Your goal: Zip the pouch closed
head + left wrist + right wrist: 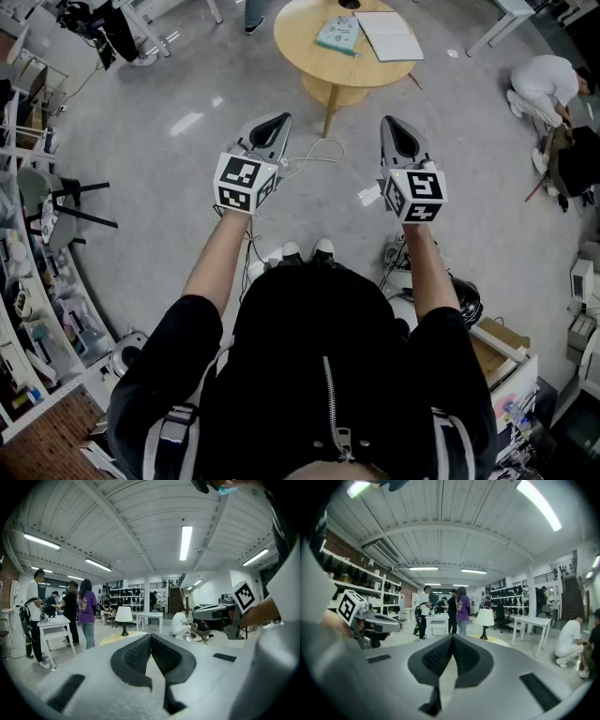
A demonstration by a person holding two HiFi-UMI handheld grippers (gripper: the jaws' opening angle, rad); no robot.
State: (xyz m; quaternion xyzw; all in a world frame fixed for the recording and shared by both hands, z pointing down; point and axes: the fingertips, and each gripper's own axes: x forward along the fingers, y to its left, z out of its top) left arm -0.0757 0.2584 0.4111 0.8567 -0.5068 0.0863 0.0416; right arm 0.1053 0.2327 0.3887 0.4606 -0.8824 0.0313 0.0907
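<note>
Both grippers are held out level over the grey floor, side by side and apart. My left gripper (pixel 278 120) is shut with nothing between its jaws; in the left gripper view its black pads meet at the tip (pixel 151 637). My right gripper (pixel 395 123) is shut and empty too, its jaws closed to a point (pixel 453 637). Each gripper shows in the other's view: the right gripper (pixel 196 614) and the left gripper (pixel 397 626). A teal flat item (pixel 337 35), perhaps the pouch, lies on the round wooden table (pixel 298 44) ahead, out of reach of both grippers.
A white open notebook (pixel 389 36) lies beside the teal item. A white cable (pixel 316 153) loops on the floor under the grippers. A person crouches at the right (pixel 544 84). A black chair (pixel 70 202) and shelves stand at the left. Several people stand by white tables (pixel 54 623).
</note>
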